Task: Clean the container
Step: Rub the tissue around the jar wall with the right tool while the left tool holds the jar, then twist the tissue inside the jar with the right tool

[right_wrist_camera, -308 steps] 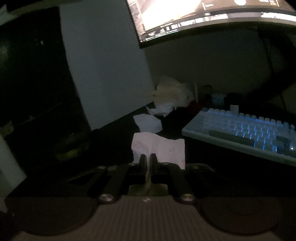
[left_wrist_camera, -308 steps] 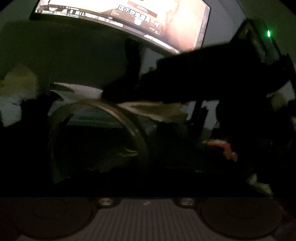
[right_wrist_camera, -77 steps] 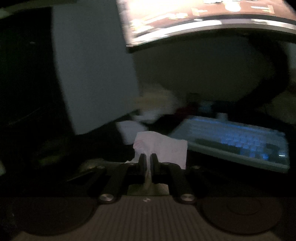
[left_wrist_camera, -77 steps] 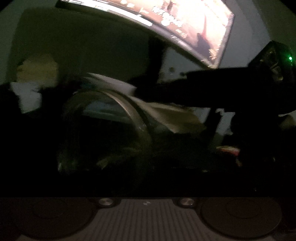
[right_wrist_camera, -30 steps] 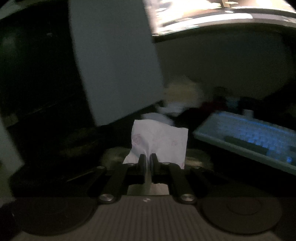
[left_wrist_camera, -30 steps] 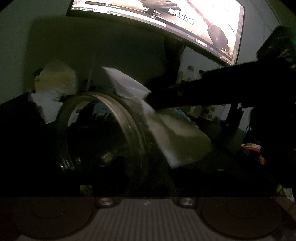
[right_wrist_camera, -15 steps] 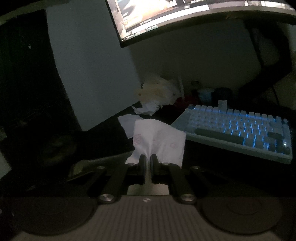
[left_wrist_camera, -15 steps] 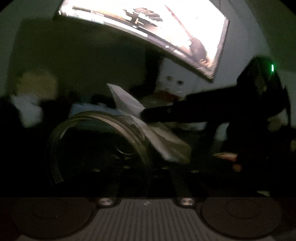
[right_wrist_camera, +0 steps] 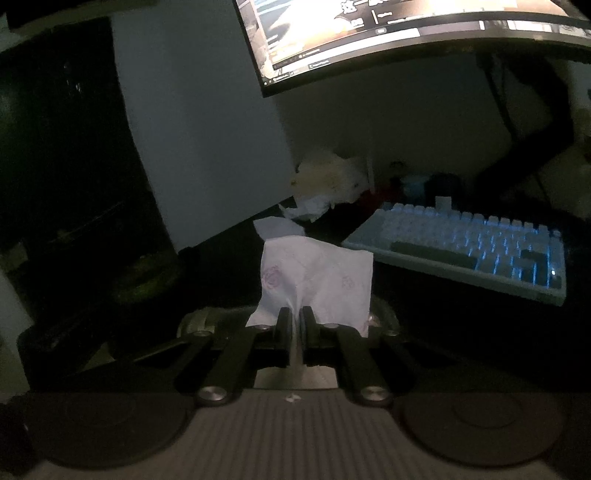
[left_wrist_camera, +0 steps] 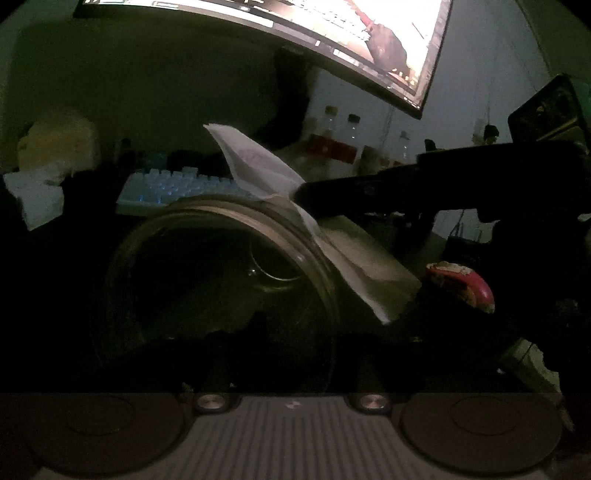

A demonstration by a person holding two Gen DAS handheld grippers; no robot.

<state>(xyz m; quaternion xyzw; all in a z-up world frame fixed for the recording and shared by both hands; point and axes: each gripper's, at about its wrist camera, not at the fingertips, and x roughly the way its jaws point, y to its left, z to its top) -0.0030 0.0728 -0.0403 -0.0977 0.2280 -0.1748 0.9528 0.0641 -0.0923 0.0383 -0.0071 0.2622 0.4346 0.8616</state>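
Note:
In the left wrist view a clear glass jar [left_wrist_camera: 207, 206] lies on its side right in front of my left gripper [left_wrist_camera: 291, 347], its mouth turned towards the camera. The left fingers are lost in the dark; the jaws are opening, with the jar's near wall between them. My right gripper [left_wrist_camera: 301, 190] reaches in from the right, shut on a white printed tissue [left_wrist_camera: 258, 166] that it presses onto the jar's upper right rim. The right wrist view shows the same tissue [right_wrist_camera: 317, 273] pinched in the right gripper [right_wrist_camera: 294, 314], with the jar's glass [right_wrist_camera: 195, 321] just below.
A backlit keyboard [right_wrist_camera: 461, 243] lies on the dark desk beneath a lit curved monitor [right_wrist_camera: 406, 29]. Crumpled tissues [right_wrist_camera: 325, 184] are heaped by a white panel [right_wrist_camera: 199, 129]. Bottles [left_wrist_camera: 332, 140] stand behind the jar, and a red object [left_wrist_camera: 465, 284] lies to its right.
The right gripper has slid the tissue a little along the jar's rim. Both views have swung, so the monitor and keyboard sit differently. The jar keeps its place in the left view.

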